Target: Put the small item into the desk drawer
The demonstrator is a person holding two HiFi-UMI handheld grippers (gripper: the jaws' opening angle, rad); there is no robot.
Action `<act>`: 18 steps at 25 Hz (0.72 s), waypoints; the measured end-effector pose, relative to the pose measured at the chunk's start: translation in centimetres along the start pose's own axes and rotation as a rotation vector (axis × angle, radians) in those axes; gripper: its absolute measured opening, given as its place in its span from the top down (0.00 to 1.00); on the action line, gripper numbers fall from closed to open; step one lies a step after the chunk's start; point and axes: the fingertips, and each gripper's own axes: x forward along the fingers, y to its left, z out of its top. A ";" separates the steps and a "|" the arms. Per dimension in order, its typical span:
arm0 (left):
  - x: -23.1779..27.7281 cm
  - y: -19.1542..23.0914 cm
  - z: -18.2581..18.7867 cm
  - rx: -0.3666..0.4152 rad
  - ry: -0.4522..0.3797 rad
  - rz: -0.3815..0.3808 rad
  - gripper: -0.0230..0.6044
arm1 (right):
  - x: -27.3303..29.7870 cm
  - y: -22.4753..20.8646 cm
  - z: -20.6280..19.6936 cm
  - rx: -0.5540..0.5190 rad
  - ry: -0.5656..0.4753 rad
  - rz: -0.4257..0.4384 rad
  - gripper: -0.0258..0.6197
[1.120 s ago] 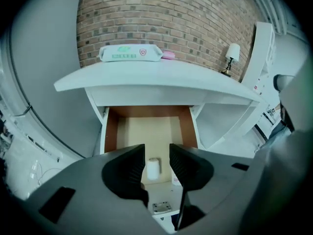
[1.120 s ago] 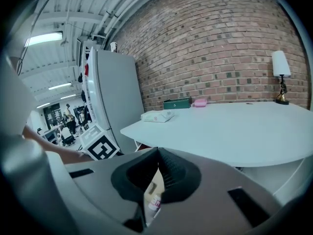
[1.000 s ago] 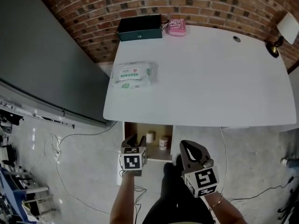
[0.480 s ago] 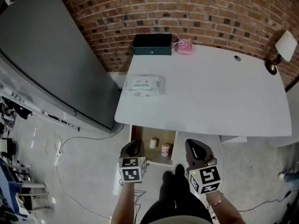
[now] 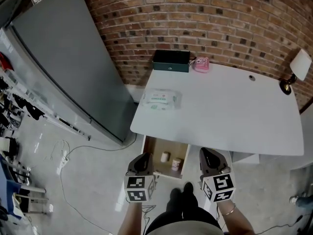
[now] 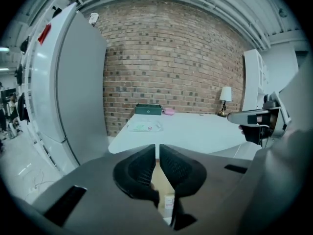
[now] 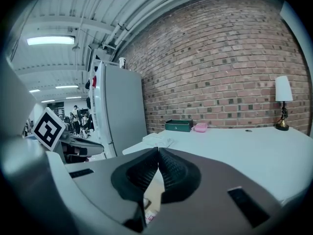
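The left gripper (image 5: 142, 160) and right gripper (image 5: 210, 156) hang side by side in front of the desk (image 5: 234, 119), both free of any object. The left gripper's jaws have just been closing and now stand almost together, only a thin slit between the pads and nothing in it. The right gripper is clenched, its tips meeting, and empty.

Just past them, under the desk's near edge toward its left corner, the drawer (image 5: 154, 147) stands pulled out. Two small items lie in it: a small jar (image 5: 176, 164) with a red label toward the drawer's front right, and a pale roll (image 5: 165, 156) just beside it on the left, a little further in. Both sit lower than the grippers and between them, nearer the left one, touching neither.

On the desk, a pack of wipes (image 5: 162, 98) lies by the left edge. At the far left corner sit a dark green box (image 5: 171, 61) and, just beside it, a pink object (image 5: 201, 64). A lamp (image 5: 295, 68) stands at the far right corner, against the brick wall (image 5: 220, 18).
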 end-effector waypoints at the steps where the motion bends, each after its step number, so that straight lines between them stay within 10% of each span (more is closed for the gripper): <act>1: -0.5 0.0 0.4 -0.002 -0.016 0.004 0.90 | -0.2 0.1 0.2 -0.005 -0.003 0.003 0.95; 18: -6.4 -0.5 5.0 -0.025 -0.186 0.054 0.92 | -2.7 0.9 2.6 -0.014 -0.044 0.043 0.95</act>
